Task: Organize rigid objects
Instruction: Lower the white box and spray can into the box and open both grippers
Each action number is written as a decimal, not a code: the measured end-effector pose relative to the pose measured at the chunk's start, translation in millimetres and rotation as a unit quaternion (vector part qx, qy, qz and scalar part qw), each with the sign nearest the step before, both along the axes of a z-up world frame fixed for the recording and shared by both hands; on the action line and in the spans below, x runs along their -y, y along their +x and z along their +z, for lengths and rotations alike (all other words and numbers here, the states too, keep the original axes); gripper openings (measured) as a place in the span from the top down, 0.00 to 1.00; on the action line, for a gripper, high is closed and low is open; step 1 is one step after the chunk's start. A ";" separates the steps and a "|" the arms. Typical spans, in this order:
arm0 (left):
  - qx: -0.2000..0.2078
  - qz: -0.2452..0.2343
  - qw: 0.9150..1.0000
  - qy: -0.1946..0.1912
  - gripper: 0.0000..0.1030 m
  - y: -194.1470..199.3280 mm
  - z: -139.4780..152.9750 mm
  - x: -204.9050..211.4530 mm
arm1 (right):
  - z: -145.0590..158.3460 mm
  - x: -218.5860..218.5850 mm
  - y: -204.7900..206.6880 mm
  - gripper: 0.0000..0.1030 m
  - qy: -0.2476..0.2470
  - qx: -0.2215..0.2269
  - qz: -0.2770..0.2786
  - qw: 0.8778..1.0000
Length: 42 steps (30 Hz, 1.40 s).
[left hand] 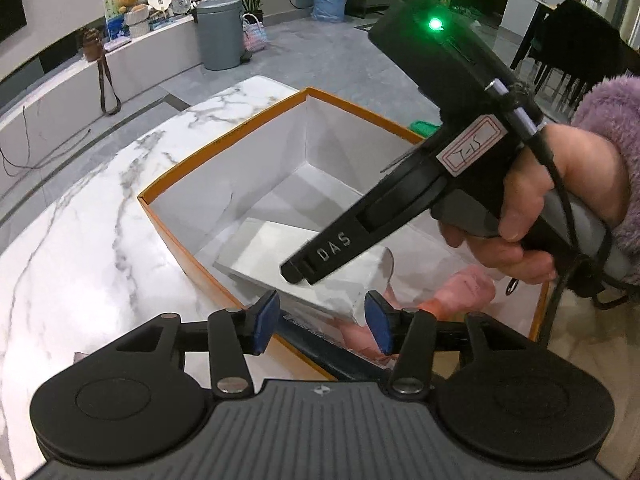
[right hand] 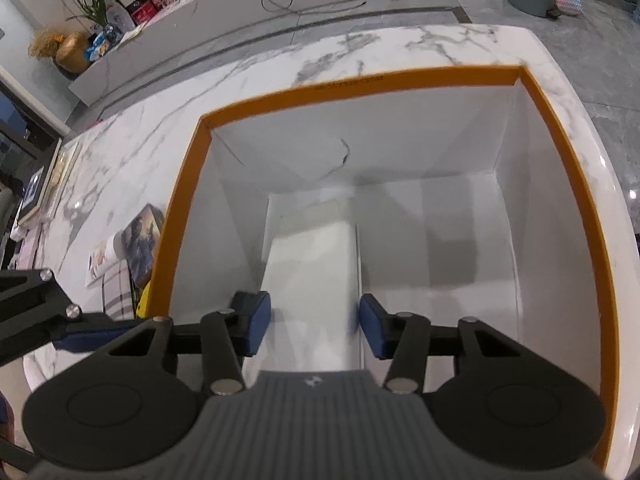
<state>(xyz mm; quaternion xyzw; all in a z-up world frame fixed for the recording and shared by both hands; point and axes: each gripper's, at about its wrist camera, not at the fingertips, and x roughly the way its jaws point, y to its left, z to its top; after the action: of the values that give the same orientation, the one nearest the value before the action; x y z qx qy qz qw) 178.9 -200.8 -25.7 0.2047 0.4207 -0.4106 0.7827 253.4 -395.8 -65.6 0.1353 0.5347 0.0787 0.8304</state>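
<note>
A large orange-rimmed box [left hand: 224, 148] with white inner walls stands on the marble table; it also shows in the right wrist view [right hand: 360, 76]. A white rectangular box [left hand: 280, 252] lies inside it, also in the right wrist view [right hand: 312, 264]. My right gripper [right hand: 314, 320] reaches down into the big box, its blue pads on either side of the white box; contact is unclear. From the left wrist view its black body [left hand: 340, 248] hangs over the white box. My left gripper [left hand: 322, 320] is open and empty above the near rim. A pink object [left hand: 468, 288] lies inside.
A dark blue flat item [left hand: 320, 348] lies at the box's near edge. Printed cards and a booklet [right hand: 140, 240] lie on the marble table [right hand: 120, 152] left of the box. A grey bin [left hand: 220, 32] and dark chairs [left hand: 568, 48] stand on the floor beyond.
</note>
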 end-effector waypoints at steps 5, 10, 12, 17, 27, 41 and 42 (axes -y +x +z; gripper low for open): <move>0.015 -0.009 1.000 0.010 0.44 0.9 -6.2 5.4 | 3.9 -4.3 -8.5 0.64 -0.005 -0.002 0.011 1.000; 0.029 0.008 1.000 -0.002 0.44 2.6 -4.0 1.8 | 0.5 -0.6 -6.1 0.67 0.003 0.008 -0.012 1.000; 0.038 0.023 0.999 -0.011 0.44 2.0 -1.3 0.1 | 0.2 -0.9 -6.2 0.67 0.004 0.010 -0.016 1.000; 0.027 0.055 0.997 -0.048 0.33 4.1 6.5 -16.1 | 16.4 -6.3 -22.0 0.66 -0.014 0.041 0.010 0.999; 0.036 0.050 0.995 -0.079 0.34 -21.3 19.7 -43.1 | 16.8 1.5 -55.3 0.63 -0.014 0.039 0.022 0.999; 0.013 0.191 0.978 -0.080 0.34 3.4 9.3 -78.4 | -9.7 -30.1 -53.7 0.35 -0.105 0.021 0.038 0.994; 0.013 0.192 0.978 -0.079 0.34 4.1 8.7 -78.2 | -11.2 -30.2 -51.1 0.35 -0.107 0.021 0.032 0.993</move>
<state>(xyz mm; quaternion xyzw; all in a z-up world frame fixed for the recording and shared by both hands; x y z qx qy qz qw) 183.0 -122.6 -17.0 0.0628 0.4079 -0.2823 0.8660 202.3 -365.7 -76.8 0.0266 0.5262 0.0499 0.8484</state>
